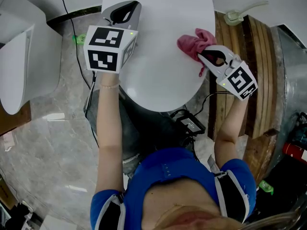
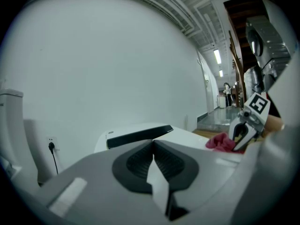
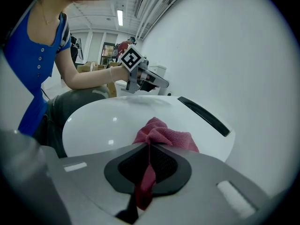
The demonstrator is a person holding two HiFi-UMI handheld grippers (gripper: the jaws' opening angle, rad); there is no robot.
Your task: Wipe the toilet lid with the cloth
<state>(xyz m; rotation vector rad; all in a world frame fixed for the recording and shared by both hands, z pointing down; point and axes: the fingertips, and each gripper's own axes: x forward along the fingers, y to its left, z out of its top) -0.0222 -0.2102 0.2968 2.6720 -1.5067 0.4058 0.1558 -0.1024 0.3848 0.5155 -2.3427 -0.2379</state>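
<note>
Toilet lid (image 1: 158, 56) down, white, under both tools. Over lid's left edge, left gripper (image 1: 123, 12), jaws pressed together on nothing; on lid's right side, pink cloth (image 1: 194, 42), bunched, clamped in right gripper (image 1: 210, 55).

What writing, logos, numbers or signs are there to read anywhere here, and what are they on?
None can be read.
Left marker cube and right marker cube: black-and-white square patterns, no letters.
Dark strip on the toilet lid: a tiny pale mark at one end, too small to read.
Cloth: no label showing.
</note>
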